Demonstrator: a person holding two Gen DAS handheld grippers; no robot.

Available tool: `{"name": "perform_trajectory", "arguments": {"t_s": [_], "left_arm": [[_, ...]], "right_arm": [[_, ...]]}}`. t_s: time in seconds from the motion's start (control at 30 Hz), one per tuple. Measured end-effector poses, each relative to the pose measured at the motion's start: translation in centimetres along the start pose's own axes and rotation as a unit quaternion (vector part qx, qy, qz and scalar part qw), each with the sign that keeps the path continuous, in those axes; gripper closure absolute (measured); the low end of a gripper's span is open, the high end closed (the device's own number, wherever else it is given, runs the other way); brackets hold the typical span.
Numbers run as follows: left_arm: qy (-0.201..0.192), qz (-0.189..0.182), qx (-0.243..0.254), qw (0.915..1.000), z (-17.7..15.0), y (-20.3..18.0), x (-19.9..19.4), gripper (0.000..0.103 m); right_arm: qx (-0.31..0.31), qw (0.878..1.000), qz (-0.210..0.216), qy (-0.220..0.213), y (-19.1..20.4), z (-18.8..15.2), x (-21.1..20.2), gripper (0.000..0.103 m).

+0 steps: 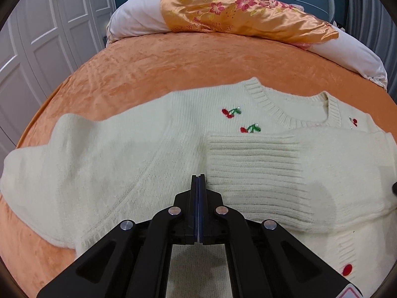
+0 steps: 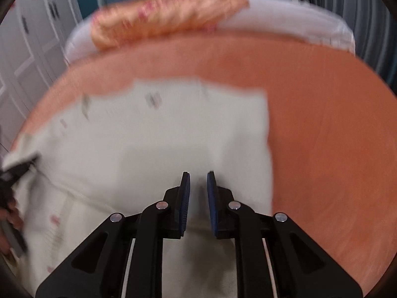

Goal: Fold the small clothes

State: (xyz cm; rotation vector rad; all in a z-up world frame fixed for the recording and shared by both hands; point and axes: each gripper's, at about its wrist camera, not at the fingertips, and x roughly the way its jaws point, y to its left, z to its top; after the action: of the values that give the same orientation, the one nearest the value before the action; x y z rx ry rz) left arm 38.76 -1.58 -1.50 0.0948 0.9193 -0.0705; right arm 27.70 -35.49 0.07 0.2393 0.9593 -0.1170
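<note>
A cream knit sweater [image 1: 139, 149] with small red cherries lies flat on the orange bedspread [image 1: 153, 59], neck away from me. Its right sleeve [image 1: 285, 168] is folded across the chest, ribbed cuff near the middle. Its left sleeve [image 1: 49, 154] lies spread out to the left. My left gripper [image 1: 198, 177] is shut and empty, its tips just above the sweater by the cuff. In the blurred right wrist view the sweater [image 2: 173, 136] fills the middle. My right gripper [image 2: 198, 173] is open a little above the sweater's right part, holding nothing.
A rolled quilt [image 1: 235, 10], white with orange floral satin, lies across the far end of the bed. White wardrobe doors [image 1: 44, 37] stand to the left. Bare orange bedspread [image 2: 335, 136] lies to the right of the sweater. The left gripper shows at the right wrist view's left edge [image 2: 12, 176].
</note>
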Motion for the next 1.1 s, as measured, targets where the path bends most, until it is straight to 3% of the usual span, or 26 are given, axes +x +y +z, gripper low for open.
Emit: {"name": "perform_trajectory", "arguments": {"t_s": [0.17,0.27,0.4,0.63,0.73,0.77,0.8,0.83,0.97,1.1], "left_arm": [[-0.002,0.005,0.005,1.0,-0.3,-0.3,0.0,0.103],[-0.003,0.009,0.005,0.9999,-0.5,-0.3,0.2,0.103],[-0.006,0.012,-0.005,0.9999,-1.0,0.3,-0.3,0.103],[-0.011,0.007,-0.054,0.9985,-4.2,6.5,-4.6,0.101],[-0.02,0.018,-0.101,0.9945,-5.3,11.9,-7.3,0.091],[-0.021,0.021,-0.116,0.9928,-5.5,13.3,-7.8,0.069],[-0.029,0.033,-0.148,0.9881,-5.9,16.2,-8.5,0.042],[-0.038,0.043,-0.169,0.984,-6.2,18.0,-9.0,0.035],[-0.039,0.085,-0.269,0.9585,-7.0,28.0,-9.4,0.035],[-0.035,0.116,-0.376,0.9186,-8.0,38.0,-8.3,0.035]], "right_arm": [[0.031,0.999,0.003,-0.036,-0.2,-0.1,-2.7,0.09],[0.03,0.999,-0.01,-0.013,-0.2,-1.1,-0.7,0.093],[0.043,0.999,-0.005,-0.032,0.2,-0.9,-1.2,0.091],[0.019,0.999,0.022,-0.035,3.8,-2.5,-3.5,0.088],[0.007,0.999,0.039,-0.016,5.9,-4.3,-3.8,0.088],[0.005,0.999,0.043,-0.009,6.6,-5.0,-3.9,0.088],[0.003,0.999,0.047,-0.003,7.0,-5.7,-4.0,0.088],[0.002,0.999,0.049,0.005,7.4,-6.3,-3.9,0.087],[-0.008,0.999,0.037,-0.004,8.8,-8.5,-4.0,0.077],[-0.019,0.999,0.033,-0.015,9.6,-9.0,-3.7,0.065]]}}
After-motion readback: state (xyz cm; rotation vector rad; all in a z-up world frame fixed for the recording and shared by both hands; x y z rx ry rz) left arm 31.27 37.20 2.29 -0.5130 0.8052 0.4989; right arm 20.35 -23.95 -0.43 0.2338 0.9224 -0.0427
